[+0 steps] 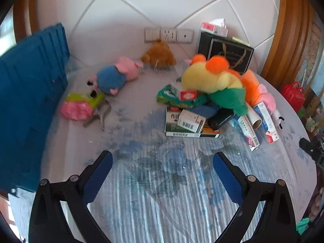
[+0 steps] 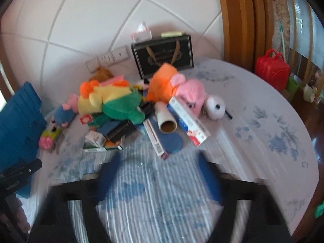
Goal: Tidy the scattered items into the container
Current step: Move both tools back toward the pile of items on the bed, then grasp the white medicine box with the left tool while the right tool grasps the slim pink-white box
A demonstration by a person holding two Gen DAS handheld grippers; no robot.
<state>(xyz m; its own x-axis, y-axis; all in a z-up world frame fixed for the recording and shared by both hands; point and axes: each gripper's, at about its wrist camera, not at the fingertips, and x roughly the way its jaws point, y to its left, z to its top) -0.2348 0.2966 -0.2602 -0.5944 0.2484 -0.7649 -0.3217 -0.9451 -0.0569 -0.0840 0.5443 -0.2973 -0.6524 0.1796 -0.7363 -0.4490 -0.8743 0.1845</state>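
A blue slatted container (image 1: pixel 30 93) stands at the table's left edge, also seen in the right wrist view (image 2: pixel 18 121). Scattered items lie in a heap ahead: a yellow, green and orange plush (image 1: pixel 214 79) on top of medicine boxes (image 1: pixel 188 121), a cardboard roll (image 2: pixel 166 119), long cartons (image 2: pixel 188 123) and a pink pig plush (image 2: pixel 190 93). Further left lie a blue and pink plush (image 1: pixel 113 77), a brown plush (image 1: pixel 160 55) and a pink and green toy (image 1: pixel 79 105). My left gripper (image 1: pixel 162 156) is open over bare cloth. My right gripper (image 2: pixel 159 158), blurred, is open short of the cartons and holds nothing.
A black gift bag (image 2: pixel 164 54) with a tissue box on it stands against the white padded wall. A red case (image 2: pixel 271 68) sits beyond the round table's right edge (image 2: pixel 299 141). The floral cloth (image 1: pixel 158 182) runs from the grippers to the heap.
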